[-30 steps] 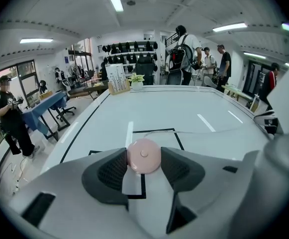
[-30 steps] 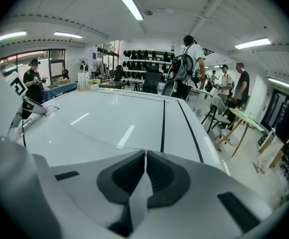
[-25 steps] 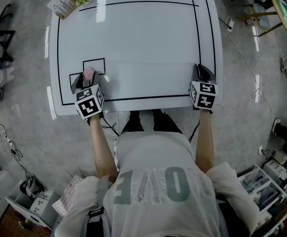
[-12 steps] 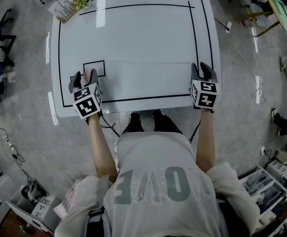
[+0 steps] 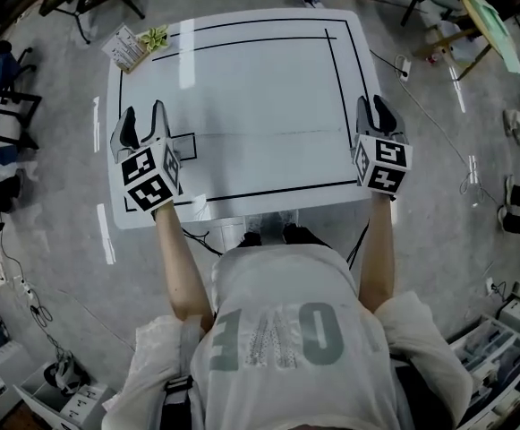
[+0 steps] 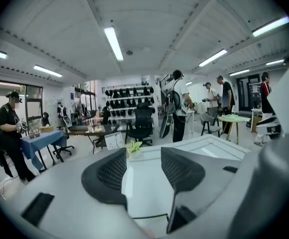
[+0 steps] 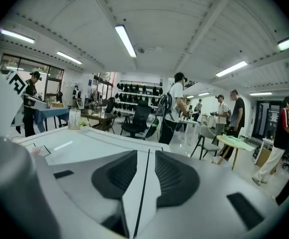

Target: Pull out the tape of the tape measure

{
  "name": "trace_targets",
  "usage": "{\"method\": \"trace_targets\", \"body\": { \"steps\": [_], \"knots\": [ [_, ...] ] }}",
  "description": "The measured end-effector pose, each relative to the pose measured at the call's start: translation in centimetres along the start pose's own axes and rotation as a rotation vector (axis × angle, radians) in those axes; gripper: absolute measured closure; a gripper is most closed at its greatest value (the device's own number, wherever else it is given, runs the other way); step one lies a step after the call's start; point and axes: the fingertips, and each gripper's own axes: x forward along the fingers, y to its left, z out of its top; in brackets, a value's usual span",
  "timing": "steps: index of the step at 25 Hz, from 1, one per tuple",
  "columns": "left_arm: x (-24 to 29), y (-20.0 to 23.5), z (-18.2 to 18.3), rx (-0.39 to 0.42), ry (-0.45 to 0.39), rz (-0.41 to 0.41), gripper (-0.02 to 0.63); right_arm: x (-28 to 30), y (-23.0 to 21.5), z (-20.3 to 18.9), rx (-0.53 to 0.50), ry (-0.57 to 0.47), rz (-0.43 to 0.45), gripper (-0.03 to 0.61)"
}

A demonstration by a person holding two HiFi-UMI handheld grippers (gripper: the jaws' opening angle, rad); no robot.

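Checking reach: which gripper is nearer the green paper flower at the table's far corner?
Left. The left gripper is straight back from the paper flower, toward the person; the right gripper is across the table.

The counter (image 5: pixel 242 70) is white and glossy, and ceiling lights streak its smooth top. The left hand-held gripper (image 5: pixel 143 119) and the right hand-held gripper (image 5: pixel 373 110) look like matt grey plastic, with black, finely gridded pads (image 6: pixel 107 173). The floor (image 5: pixel 439 195) is grey, mottled and faintly shiny. The shirt (image 5: pixel 268 285) is soft white cloth.
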Motion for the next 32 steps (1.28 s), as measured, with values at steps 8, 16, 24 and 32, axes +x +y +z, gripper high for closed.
{"method": "trace_targets", "body": {
  "steps": [8,16,24,32],
  "knots": [
    [-4.8,-2.4,9.2,0.019,-0.26,-0.049,0.422,-5.0,1.1,9.0,0.004,-0.277,0.0,0.503],
    [-10.9,-6.2,13.8,0.063,-0.517,-0.135,0.562,-9.4,4.5,12.6,0.008,-0.423,0.054,0.532],
    [-12.7,-9.4,12.2,0.064,-0.528,-0.156,0.58,-11.1,9.1,12.9,-0.016,-0.468,0.175,0.54],
    [-13.2,-11.4,11.4,0.097,-0.532,-0.183,0.581,-11.8,13.4,11.9,-0.068,-0.456,0.259,0.545]
  ]
}}
